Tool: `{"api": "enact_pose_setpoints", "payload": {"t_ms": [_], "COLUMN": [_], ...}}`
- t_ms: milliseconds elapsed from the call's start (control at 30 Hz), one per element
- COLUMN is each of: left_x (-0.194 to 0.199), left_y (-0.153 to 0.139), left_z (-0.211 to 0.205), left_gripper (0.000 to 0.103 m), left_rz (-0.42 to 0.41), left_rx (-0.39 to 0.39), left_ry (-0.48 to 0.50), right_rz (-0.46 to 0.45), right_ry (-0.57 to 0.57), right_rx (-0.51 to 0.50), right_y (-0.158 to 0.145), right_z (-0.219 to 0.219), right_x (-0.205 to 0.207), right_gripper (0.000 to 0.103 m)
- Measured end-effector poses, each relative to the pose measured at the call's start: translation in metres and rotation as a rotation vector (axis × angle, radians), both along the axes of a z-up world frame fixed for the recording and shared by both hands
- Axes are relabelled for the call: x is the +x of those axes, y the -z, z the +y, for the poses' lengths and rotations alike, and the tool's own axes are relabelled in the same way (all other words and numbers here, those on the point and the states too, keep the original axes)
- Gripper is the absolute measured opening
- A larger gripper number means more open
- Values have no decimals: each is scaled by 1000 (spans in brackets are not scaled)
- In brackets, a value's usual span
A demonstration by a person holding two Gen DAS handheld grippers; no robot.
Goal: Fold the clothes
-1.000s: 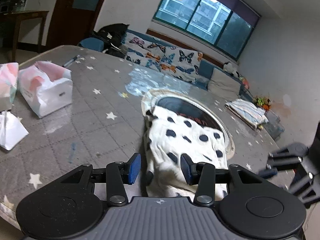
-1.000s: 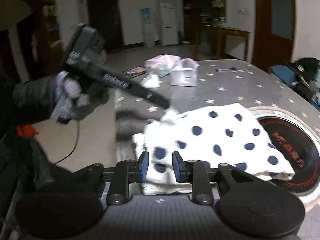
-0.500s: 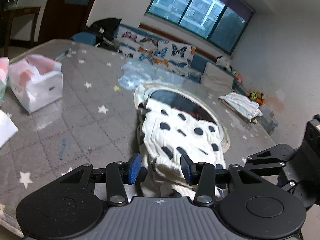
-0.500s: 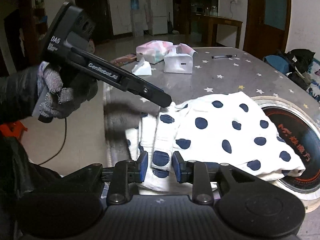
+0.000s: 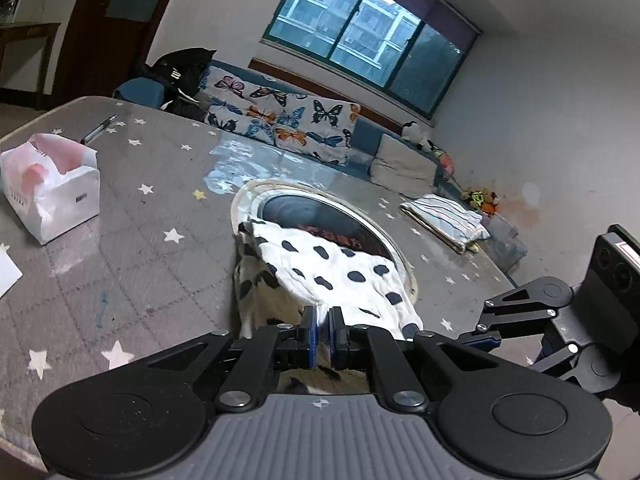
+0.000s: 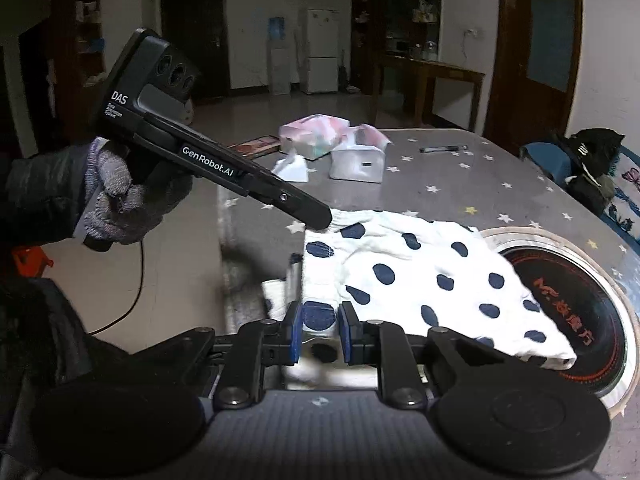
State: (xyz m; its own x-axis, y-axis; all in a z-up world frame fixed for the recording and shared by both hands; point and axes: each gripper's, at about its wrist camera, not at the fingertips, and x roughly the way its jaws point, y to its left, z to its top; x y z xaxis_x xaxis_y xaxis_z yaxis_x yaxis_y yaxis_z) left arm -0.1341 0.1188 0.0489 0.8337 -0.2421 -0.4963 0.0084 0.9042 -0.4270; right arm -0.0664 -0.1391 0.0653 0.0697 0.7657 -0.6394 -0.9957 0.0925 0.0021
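At the near edge of the bench (image 5: 132, 216), the left tongs (image 5: 322, 330) are clamped together on a raised fold of the white garment with dark spots (image 5: 332, 268). The right tongs (image 6: 319, 332) stand partly apart, with the garment's near hem between the blue pads; whether they grip it cannot be told. The garment (image 6: 420, 276) lies on the grey star-patterned bench, its far end overlapping a round black inset plate (image 5: 320, 220). Farther off on the bench are a white paper bag (image 5: 52, 188), a pen (image 5: 98, 130) and a folded striped cloth (image 5: 446, 216).
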Motion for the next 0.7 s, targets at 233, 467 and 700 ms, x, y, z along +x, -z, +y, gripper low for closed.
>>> {"api": "enact_pose_setpoints", "payload": {"t_ms": [233, 467, 700], "left_x": [-1, -8, -6], "left_y": [22, 14, 22], "left_z": [2, 12, 17], "left_gripper": [7, 16, 36], "left_rz": [85, 74, 119], "left_rx": [-16, -1, -41], "left_ry": [-3, -38, -63], "right_rz": [8, 20, -72], "right_ry": [-10, -12, -5], "right_rx": [-68, -79, -112], "right_y": [20, 12, 21], "right_z": [5, -10, -5], "right_x": [-3, -8, -19], "right_gripper": [21, 28, 33]}}
